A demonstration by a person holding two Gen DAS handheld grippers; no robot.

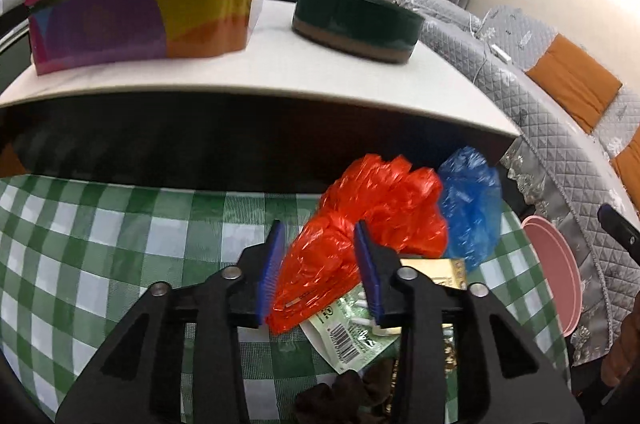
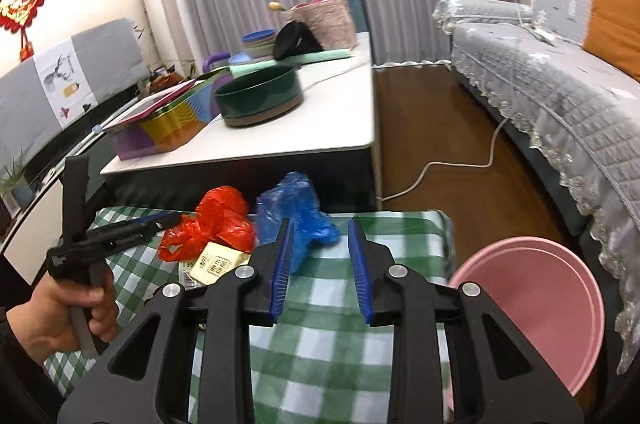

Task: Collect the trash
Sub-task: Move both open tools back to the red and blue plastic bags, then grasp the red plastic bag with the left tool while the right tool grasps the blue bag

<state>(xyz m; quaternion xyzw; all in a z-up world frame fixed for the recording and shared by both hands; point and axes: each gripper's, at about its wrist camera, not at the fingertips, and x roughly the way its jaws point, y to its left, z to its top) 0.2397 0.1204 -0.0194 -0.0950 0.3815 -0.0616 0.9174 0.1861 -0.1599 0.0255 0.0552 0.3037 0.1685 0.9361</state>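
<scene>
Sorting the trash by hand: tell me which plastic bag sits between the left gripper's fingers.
The red plastic bag, crumpled between the left gripper fingers. The blue plastic bag lies beside it, outside them.

The right gripper (image 2: 321, 266) hangs over a green-checked cloth (image 2: 320, 352) with its blue-padded jaws apart and nothing pressed between them; the crumpled blue plastic bag (image 2: 298, 214) lies just beyond its left finger. Left of that bag sit a red plastic bag (image 2: 218, 222) and a yellowish packet (image 2: 218, 262), with a hand (image 2: 60, 316) holding the left gripper (image 2: 154, 220) beside them. A pink basin (image 2: 560, 308) stands at the cloth's right edge.
</scene>
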